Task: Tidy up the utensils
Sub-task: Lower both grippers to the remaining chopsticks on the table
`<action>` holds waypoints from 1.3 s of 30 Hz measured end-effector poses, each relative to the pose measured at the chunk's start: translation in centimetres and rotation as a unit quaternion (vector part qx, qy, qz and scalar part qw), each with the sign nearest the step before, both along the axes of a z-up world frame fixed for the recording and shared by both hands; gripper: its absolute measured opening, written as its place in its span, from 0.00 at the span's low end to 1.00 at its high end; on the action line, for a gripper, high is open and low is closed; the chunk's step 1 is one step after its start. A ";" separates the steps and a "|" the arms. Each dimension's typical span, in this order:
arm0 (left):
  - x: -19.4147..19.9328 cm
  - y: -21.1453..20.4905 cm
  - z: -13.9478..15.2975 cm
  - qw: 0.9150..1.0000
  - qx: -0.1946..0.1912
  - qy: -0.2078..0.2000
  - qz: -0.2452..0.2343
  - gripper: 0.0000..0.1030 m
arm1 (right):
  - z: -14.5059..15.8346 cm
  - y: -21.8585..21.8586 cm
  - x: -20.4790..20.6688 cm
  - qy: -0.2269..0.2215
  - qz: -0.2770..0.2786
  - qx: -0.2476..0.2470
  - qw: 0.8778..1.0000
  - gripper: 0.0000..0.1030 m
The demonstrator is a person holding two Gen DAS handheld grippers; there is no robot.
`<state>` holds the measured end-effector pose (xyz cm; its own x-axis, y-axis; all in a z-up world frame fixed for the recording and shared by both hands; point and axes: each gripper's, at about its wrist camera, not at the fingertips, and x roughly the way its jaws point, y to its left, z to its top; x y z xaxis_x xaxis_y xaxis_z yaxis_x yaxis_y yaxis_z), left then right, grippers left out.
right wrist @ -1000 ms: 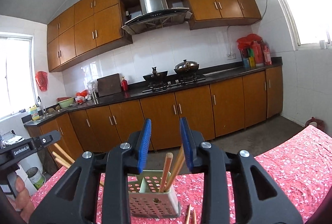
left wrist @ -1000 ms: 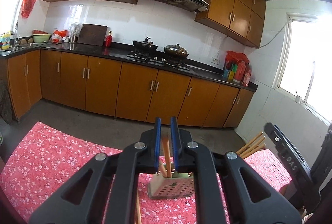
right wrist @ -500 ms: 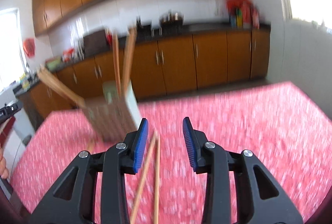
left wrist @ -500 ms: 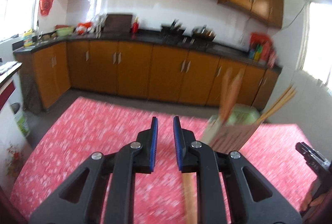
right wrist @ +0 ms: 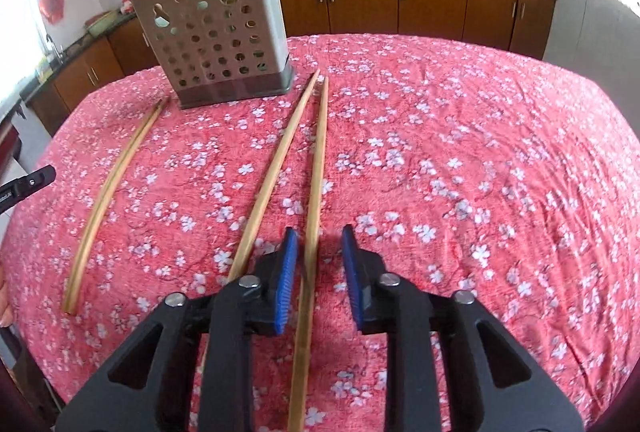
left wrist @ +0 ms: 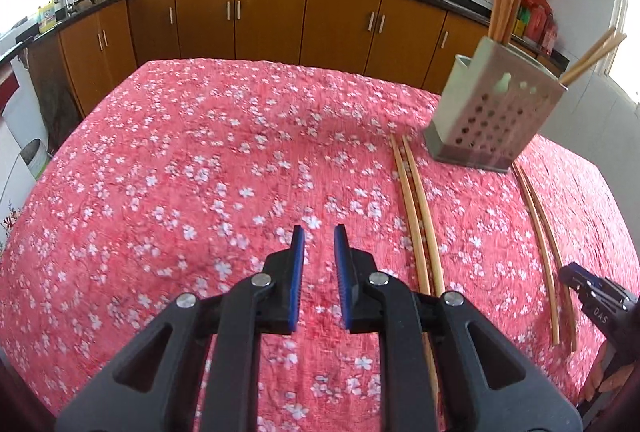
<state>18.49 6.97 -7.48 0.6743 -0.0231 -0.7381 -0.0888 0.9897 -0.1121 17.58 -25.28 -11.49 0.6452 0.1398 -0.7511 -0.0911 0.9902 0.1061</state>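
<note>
Nearest in the right wrist view, the right claw stands apart over the red flowered counter, its blue pads either side of one chopstick of a pair that runs away toward twelve o'clock. The stick passes between the pads; I cannot tell whether either pad touches it, and nothing is clamped. Its partner chopstick lies just beside it at eleven o'clock, outside the left pad.

These sticks look like bamboo or wood: light, stiff, smooth, and thin enough to roll or pivot in a grip. Closing near the middle of the length would, I judge, keep the stick from swinging; a grip by the end would let it droop.

Farther out at ten o'clock lies a second chopstick pair, close together. Beyond, at eleven o'clock, the perforated utensil holder stands upright with several chopsticks already in it.

In the left wrist view, the left claw is narrowly parted and empty above bare cloth, the first pair at one o'clock from it.
</note>
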 end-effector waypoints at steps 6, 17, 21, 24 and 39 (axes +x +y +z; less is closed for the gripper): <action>-0.2 -1.3 -0.2 1.000 -0.001 0.005 -0.019 0.17 | 0.2 -1.0 1.1 -0.001 -0.030 -0.011 0.999 0.08; -0.6 -3.5 -1.6 0.996 -0.040 0.023 -0.082 0.17 | 0.3 -3.6 2.8 -0.004 -0.076 -0.019 0.997 0.08; -0.8 -4.6 -2.0 0.993 -0.042 0.026 -0.108 0.17 | 0.2 -4.3 3.0 -0.004 -0.084 -0.012 0.996 0.08; -0.8 -5.5 -2.6 0.991 -0.037 0.034 -0.120 0.17 | 0.2 -4.3 3.1 -0.004 -0.084 -0.015 0.996 0.08; 1.0 -5.6 -3.2 0.995 0.051 0.040 -0.075 0.08 | 0.1 -4.4 2.8 -0.005 -0.081 -0.018 0.997 0.08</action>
<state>19.53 1.40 -10.63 0.6079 -0.0414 -0.7929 0.0557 0.9984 -0.0095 20.39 -29.64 -11.34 0.6639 0.0063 -0.7478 0.0702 0.9950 0.0706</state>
